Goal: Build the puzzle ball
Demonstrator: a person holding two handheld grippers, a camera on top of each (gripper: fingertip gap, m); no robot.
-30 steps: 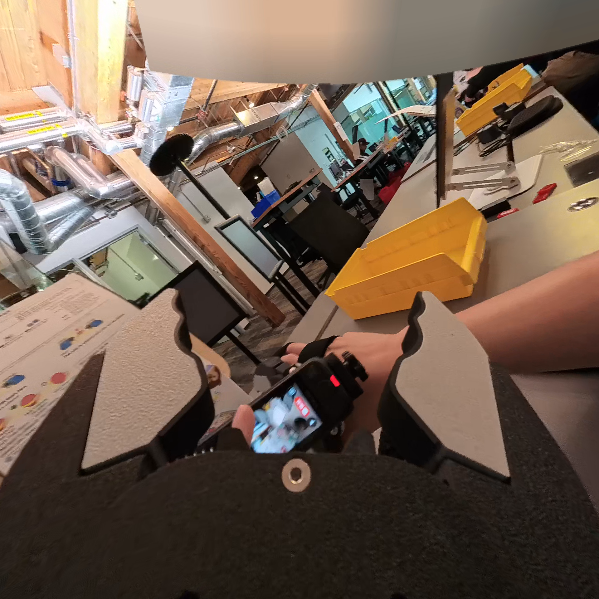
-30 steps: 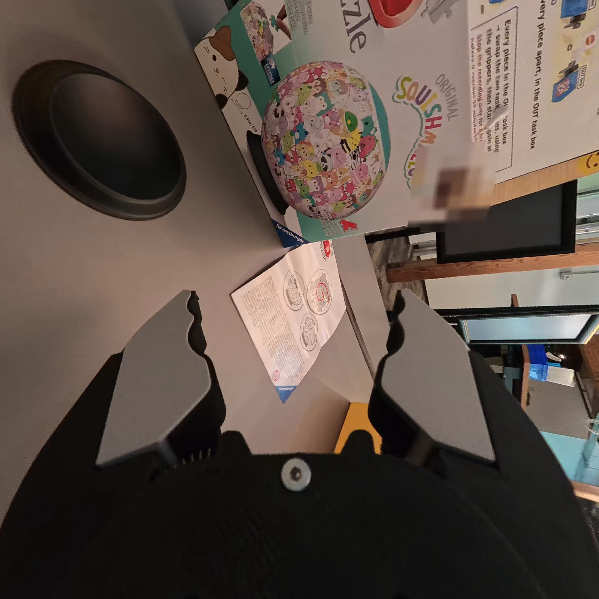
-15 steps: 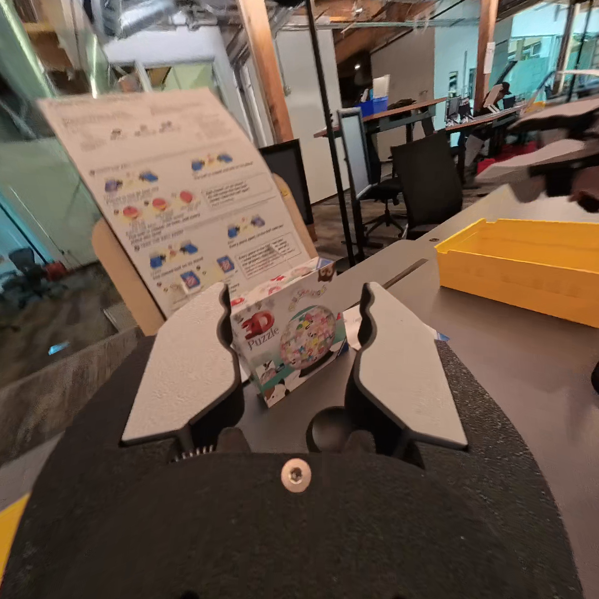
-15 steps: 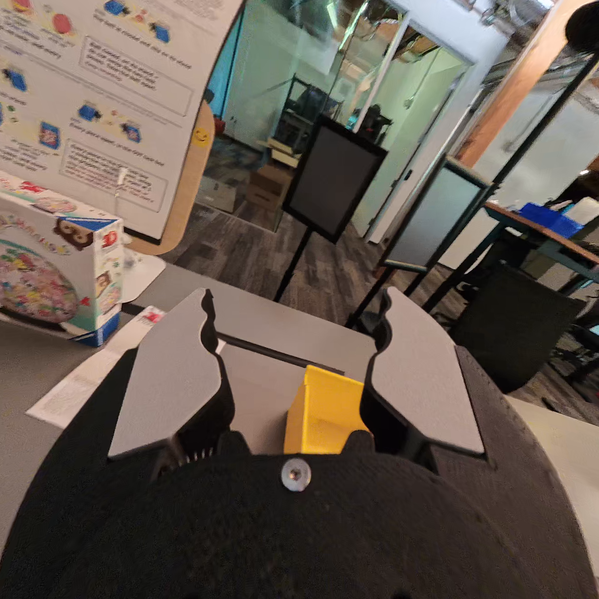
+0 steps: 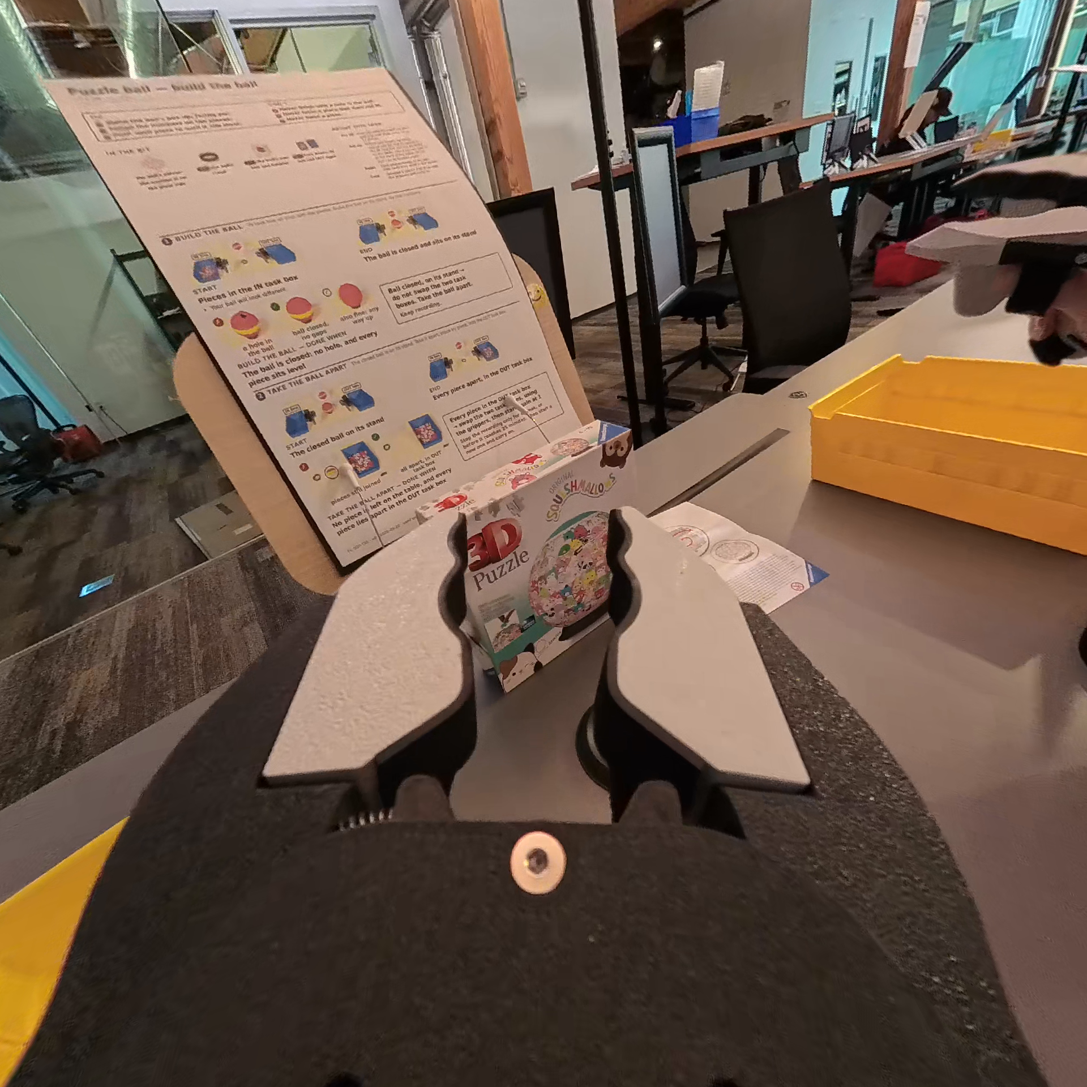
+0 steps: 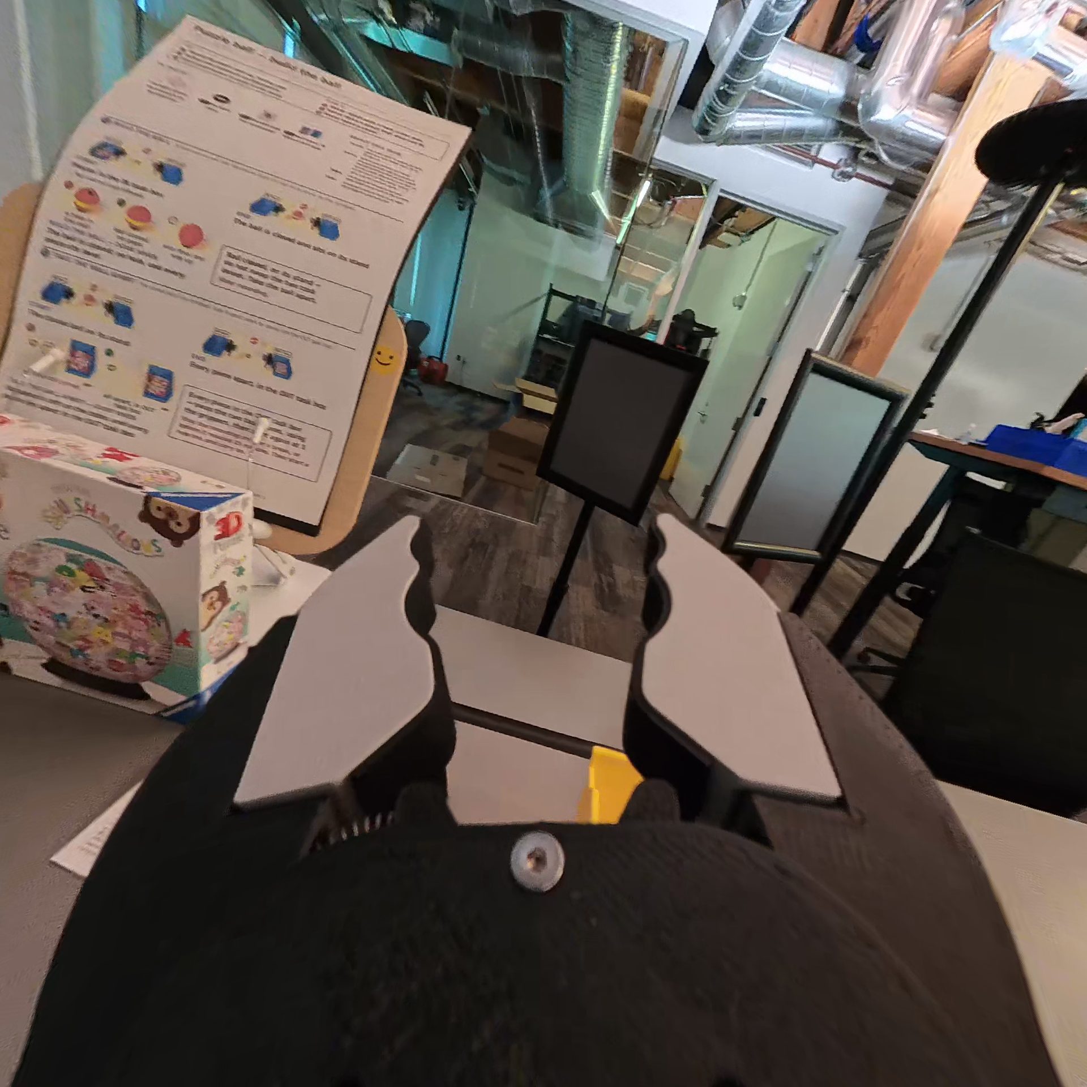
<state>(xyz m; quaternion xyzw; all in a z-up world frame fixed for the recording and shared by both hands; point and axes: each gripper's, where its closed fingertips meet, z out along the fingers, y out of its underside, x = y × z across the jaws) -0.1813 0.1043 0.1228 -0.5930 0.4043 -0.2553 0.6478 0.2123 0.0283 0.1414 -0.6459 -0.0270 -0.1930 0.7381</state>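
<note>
Dead ahead of your left hand-held gripper, centre frame, the puzzle box stands upright on the counter, long face toward you. Both sets of jaws gape, holding nothing. Right hand-held gripper sees the box lower left, so left is nearer. No loose pieces visible; yellow bin upper right.
</note>
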